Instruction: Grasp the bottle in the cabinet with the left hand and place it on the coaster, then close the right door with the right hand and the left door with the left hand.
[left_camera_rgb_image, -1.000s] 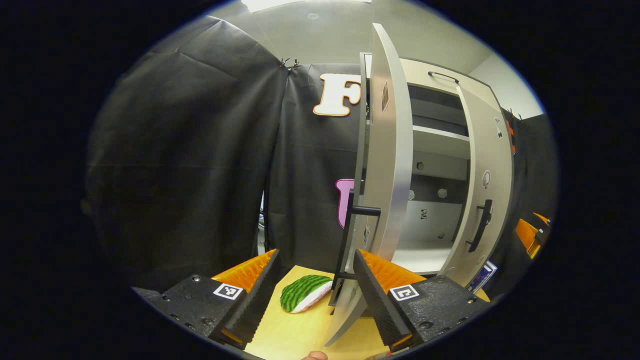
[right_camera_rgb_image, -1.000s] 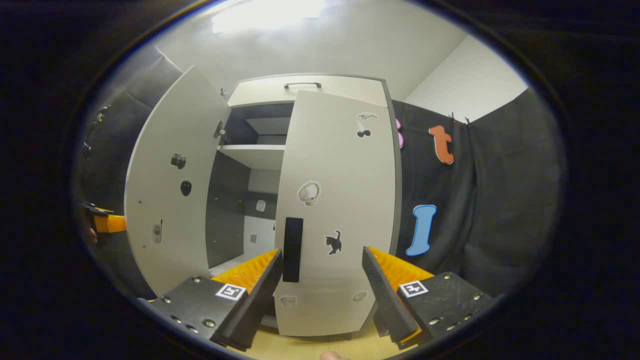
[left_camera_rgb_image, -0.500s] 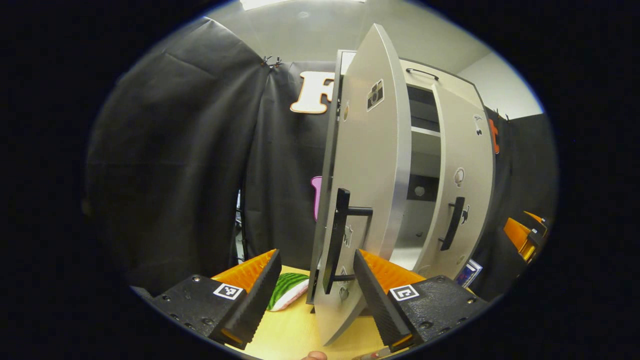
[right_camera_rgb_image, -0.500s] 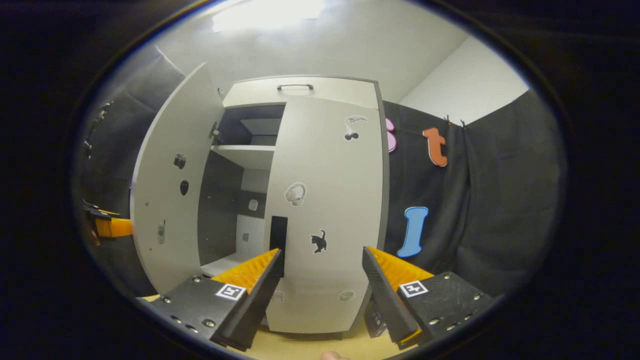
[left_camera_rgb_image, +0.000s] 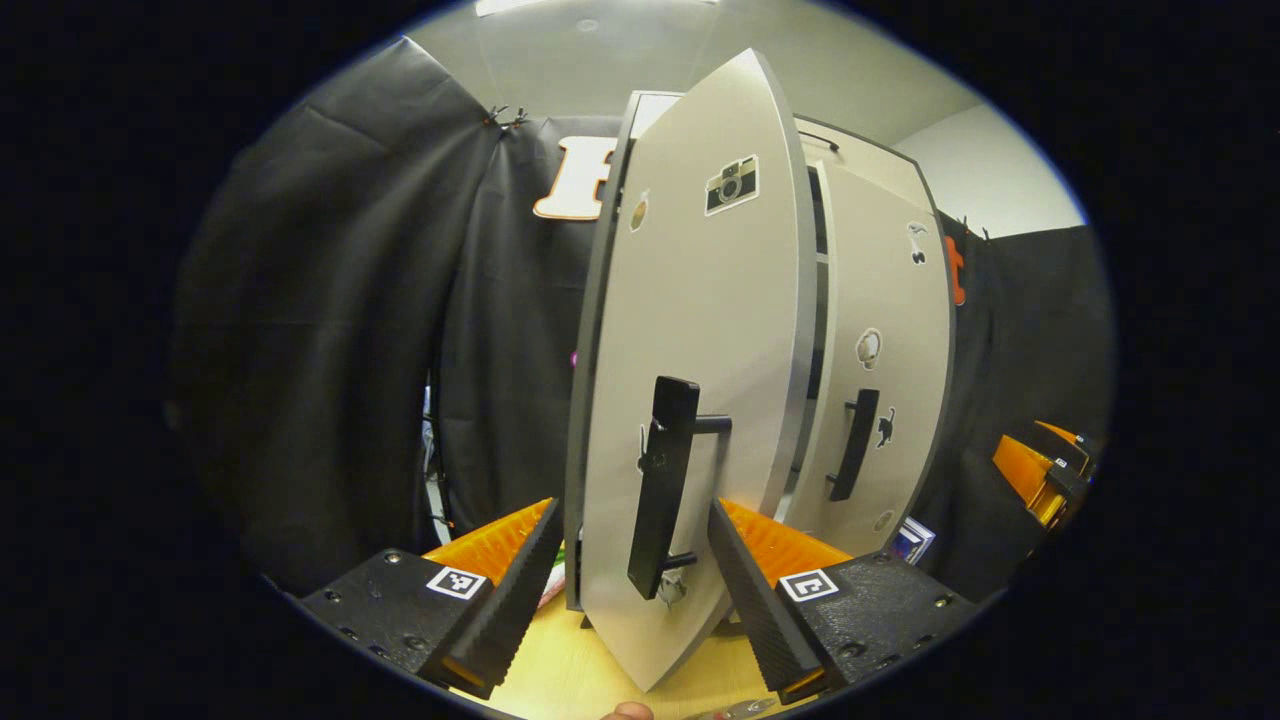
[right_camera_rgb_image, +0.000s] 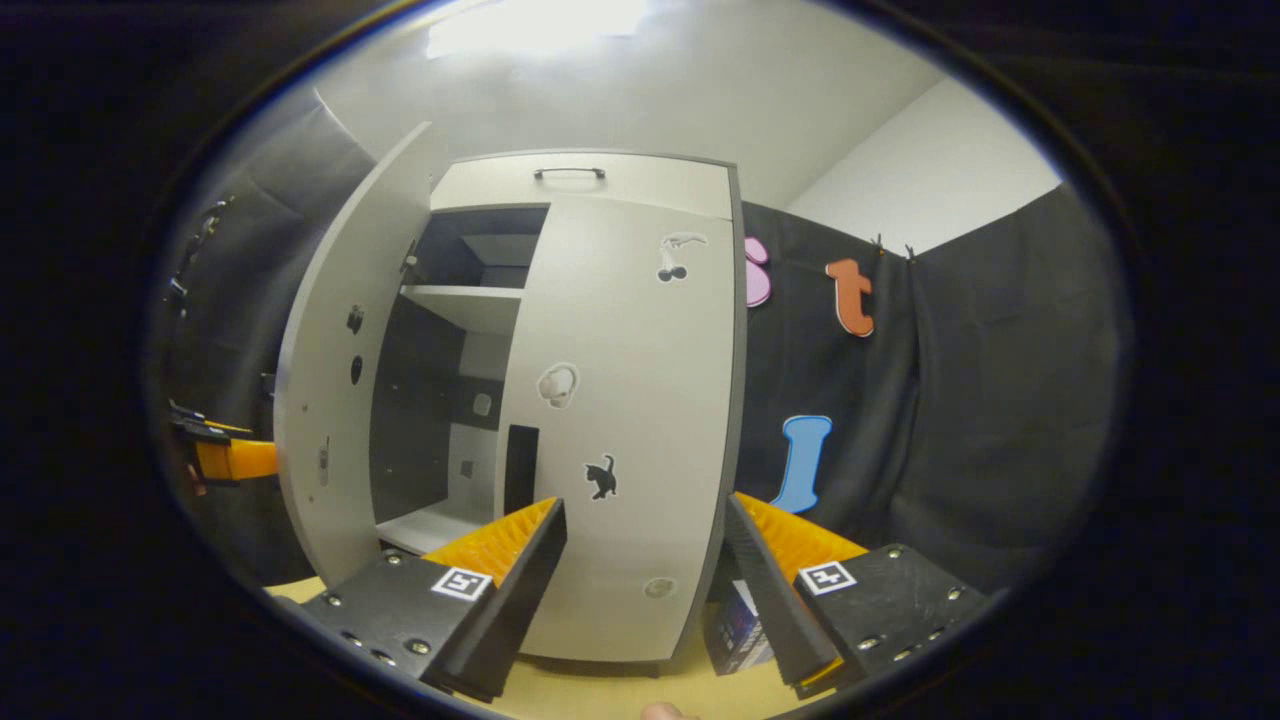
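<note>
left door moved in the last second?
Yes. In the right gripper view the left door has swung toward the right door, narrowing the open gap against the fixed cabinet top.

left door (left_camera_rgb_image: 700, 330) ajar, right door (right_camera_rgb_image: 625, 420) beside it

My left gripper view hugs the left door (left_camera_rgb_image: 700, 330); right gripper view faces the cabinet (right_camera_rgb_image: 580, 400) front; both catch it.

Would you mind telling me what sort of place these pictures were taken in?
Most likely a staged recording booth, not a real home: black cloth hangs as walls, a small sticker-dotted cabinet stands on a light wooden tabletop, and the left gripper carries a camera.
</note>
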